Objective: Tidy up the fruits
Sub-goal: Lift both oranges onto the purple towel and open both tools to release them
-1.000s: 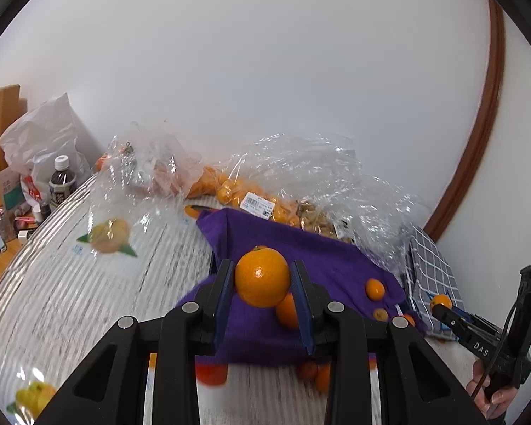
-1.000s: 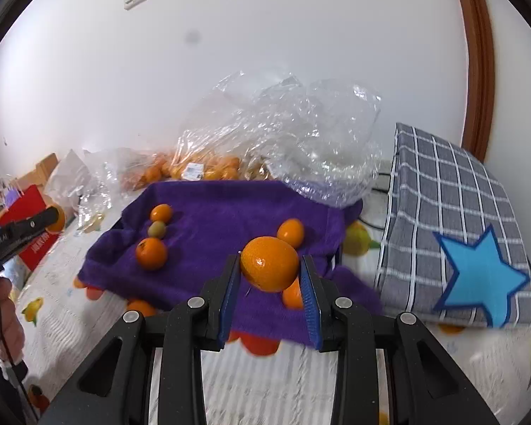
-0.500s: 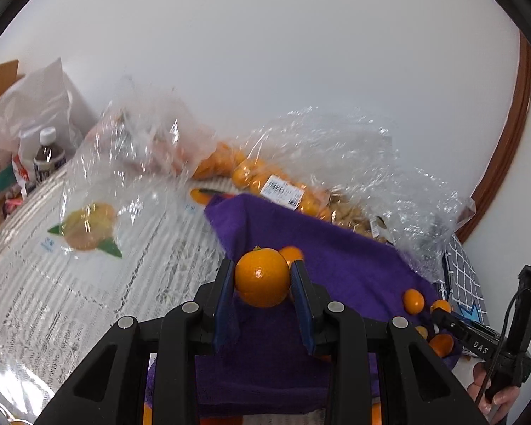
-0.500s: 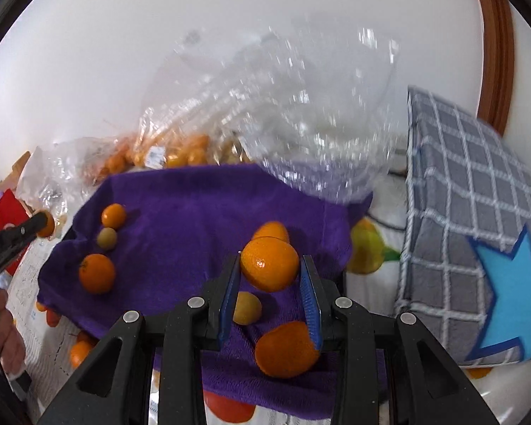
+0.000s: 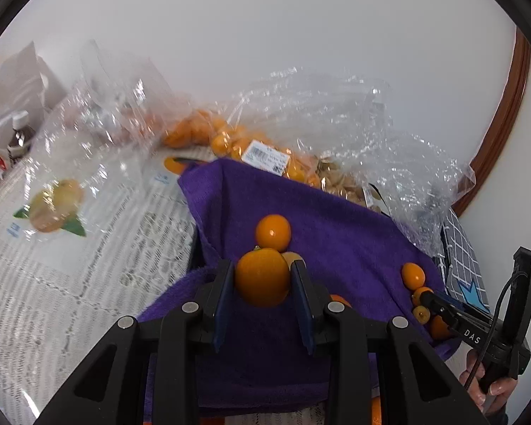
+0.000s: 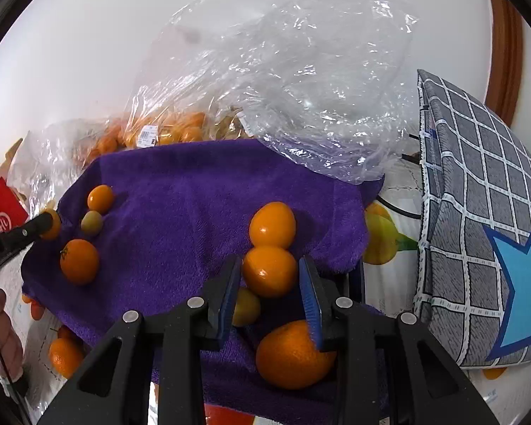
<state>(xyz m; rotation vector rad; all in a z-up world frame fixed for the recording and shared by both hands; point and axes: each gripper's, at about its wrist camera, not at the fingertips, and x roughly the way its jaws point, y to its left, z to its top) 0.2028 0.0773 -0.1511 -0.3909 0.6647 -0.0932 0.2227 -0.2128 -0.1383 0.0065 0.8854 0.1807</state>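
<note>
My left gripper (image 5: 262, 278) is shut on an orange (image 5: 262, 277) low over the left part of the purple towel (image 5: 336, 233). An oval orange fruit (image 5: 273, 232) lies just beyond it. My right gripper (image 6: 269, 276) has its jaws slightly parted around an orange (image 6: 269, 271) that rests on the towel (image 6: 180, 191) beside an oval fruit (image 6: 272, 225), a yellowish fruit (image 6: 246, 307) and a large orange (image 6: 293, 354). Across the towel lie an orange (image 6: 79, 261), a greenish fruit (image 6: 91, 222) and a small orange fruit (image 6: 100, 198).
Clear plastic bags (image 6: 293, 71) with oranges (image 5: 226, 141) lie behind the towel against the wall. A grey checked cushion (image 6: 478, 219) with a blue star stands at the right. A fruit-print tablecloth (image 5: 70, 233) covers the table; a bottle (image 5: 19, 138) stands far left.
Both grippers came down to the towel with their oranges. The right jaws have opened a little and its orange now sits on the towel. The left still clamps its orange.
</note>
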